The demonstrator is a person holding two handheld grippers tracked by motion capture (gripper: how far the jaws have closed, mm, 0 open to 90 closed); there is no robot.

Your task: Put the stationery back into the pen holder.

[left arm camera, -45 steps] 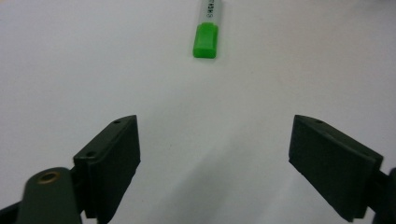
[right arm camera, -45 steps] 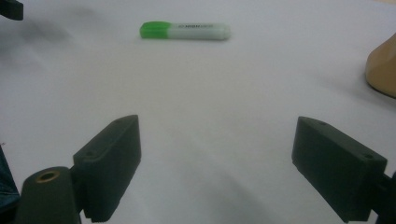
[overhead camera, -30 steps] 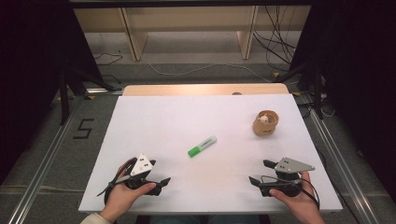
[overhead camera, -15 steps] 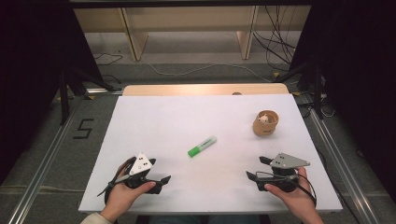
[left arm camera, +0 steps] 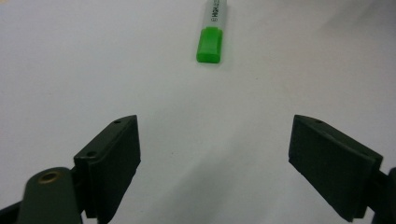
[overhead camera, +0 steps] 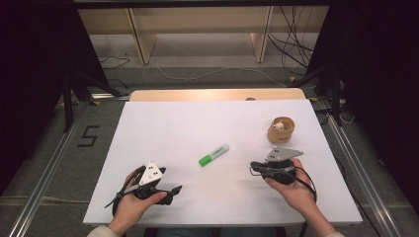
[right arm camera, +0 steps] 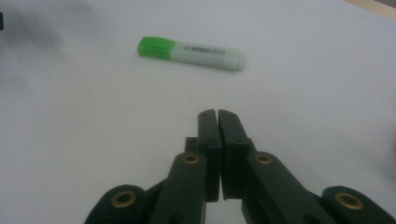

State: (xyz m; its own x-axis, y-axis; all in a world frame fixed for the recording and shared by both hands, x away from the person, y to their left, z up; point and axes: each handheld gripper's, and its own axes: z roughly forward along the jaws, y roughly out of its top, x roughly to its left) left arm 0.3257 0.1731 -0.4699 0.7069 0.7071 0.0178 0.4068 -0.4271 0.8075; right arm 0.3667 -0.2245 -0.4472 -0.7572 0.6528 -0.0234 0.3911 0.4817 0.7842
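**Right gripper slides toward the highlighter**

Since a second ago the right gripper [overhead camera: 254,168] has travelled forward and inward from the table's near right corner, while the left gripper [overhead camera: 174,189] has stayed where it was, near the front edge at the left.

Nearest in the high view, the person's forearms are cut off by the bottom of the picture. The left gripper's jaws stand wide apart with bare white table [overhead camera: 207,123] between them; in its own view their roots run out of frame. The right gripper's jaws are pressed together on nothing, tips aimed at the highlighter [overhead camera: 214,154].

That highlighter lies flat at mid-table, between the two grippers and ahead of both, touching neither. In the left gripper view its pale barrel [left arm camera: 214,11] is cut off at the top edge; its printing is blurred.

Farther back right stands a small wooden cup [overhead camera: 281,131], with something pale inside that is too small to make out.
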